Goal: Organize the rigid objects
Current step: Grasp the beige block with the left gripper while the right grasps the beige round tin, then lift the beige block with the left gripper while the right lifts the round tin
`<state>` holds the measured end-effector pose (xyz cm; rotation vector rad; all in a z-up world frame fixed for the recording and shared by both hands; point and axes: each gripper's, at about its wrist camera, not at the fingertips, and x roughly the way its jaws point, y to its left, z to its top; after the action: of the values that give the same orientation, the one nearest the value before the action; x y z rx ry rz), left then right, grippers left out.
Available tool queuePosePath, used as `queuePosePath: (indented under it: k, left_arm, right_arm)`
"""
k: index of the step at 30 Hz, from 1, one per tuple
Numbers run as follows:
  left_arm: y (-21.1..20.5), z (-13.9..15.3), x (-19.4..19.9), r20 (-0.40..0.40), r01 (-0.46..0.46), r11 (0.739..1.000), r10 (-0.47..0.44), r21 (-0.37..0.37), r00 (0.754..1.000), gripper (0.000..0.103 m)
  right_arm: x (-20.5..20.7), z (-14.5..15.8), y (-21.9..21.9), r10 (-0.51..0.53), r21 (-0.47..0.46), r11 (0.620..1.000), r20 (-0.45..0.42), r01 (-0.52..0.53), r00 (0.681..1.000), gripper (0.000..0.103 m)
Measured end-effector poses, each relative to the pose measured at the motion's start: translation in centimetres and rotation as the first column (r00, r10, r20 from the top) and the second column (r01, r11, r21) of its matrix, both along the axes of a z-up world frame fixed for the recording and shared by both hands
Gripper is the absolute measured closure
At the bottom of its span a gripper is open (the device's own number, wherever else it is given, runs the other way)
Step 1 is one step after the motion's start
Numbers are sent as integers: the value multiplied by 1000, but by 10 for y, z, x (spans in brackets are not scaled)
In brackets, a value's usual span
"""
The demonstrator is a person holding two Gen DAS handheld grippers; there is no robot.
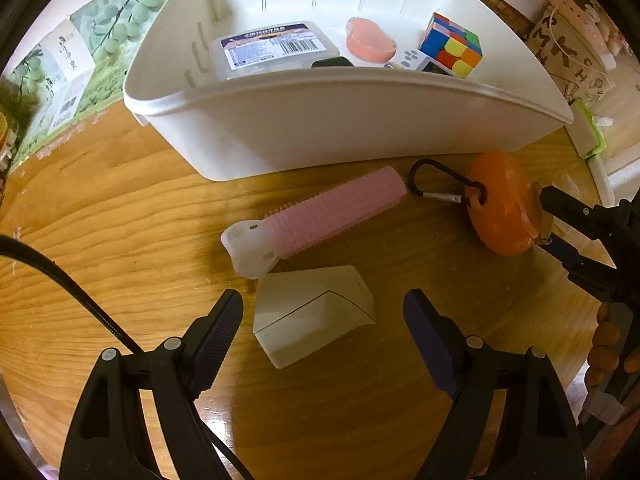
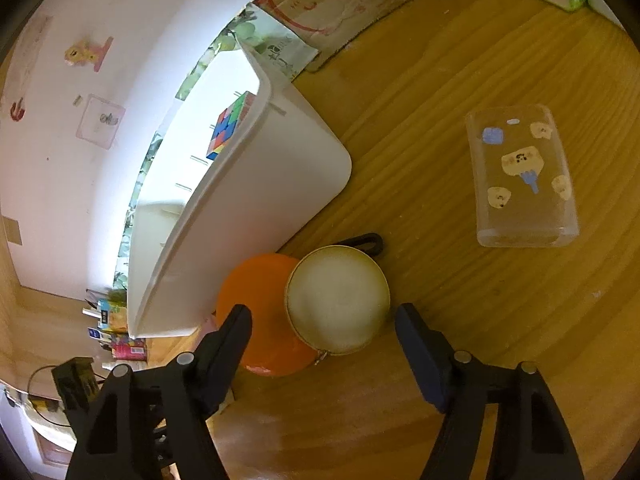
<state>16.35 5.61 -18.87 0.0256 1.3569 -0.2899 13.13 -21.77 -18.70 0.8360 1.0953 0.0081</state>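
Ahead of both open-jawed grippers, left (image 1: 322, 314) and right (image 2: 324, 326), the white bin (image 1: 340, 128) held a cube (image 1: 451, 45), a labelled box (image 1: 272, 49) and a coral disc (image 1: 370, 40).

Both wrist views steeply down, close over wooden table (image 1: 120, 220), sharing white bin (image 1: 340, 128), orange case (image 1: 504, 204)

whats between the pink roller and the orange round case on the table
In the left wrist view, a black carabiner lies on the bare wood between the pink roller and the orange round case, clipped to the case.
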Motion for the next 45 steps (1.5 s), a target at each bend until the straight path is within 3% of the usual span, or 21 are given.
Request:
queuePosePath:
  k: [5, 10, 15, 30, 45]
  left_arm:
    - [4, -6, 4, -20, -26, 1000, 26, -16, 999, 19]
    - [8, -10, 5, -32, -36, 999, 36, -26, 999, 27]
    - [15, -15, 8, -42, -57, 998, 56, -28, 998, 36]
    - [7, -13, 3, -46, -71, 997, 70, -36, 997, 36]
    - [9, -8, -30, -49, -113, 993, 111, -39, 993, 37]
  right_arm:
    - [4, -1, -2, 0, 4, 1000, 0, 0, 1000, 34]
    - [7, -5, -7, -9, 29, 1000, -8, 9, 1000, 50]
    - [10, -5, -7, 1, 24, 1000, -9, 0, 1000, 51]
    - [12, -7, -10, 6, 44, 999, -16, -5, 1000, 51]
    - [-5, -4, -14, 35, 80, 996, -29, -33, 999, 52]
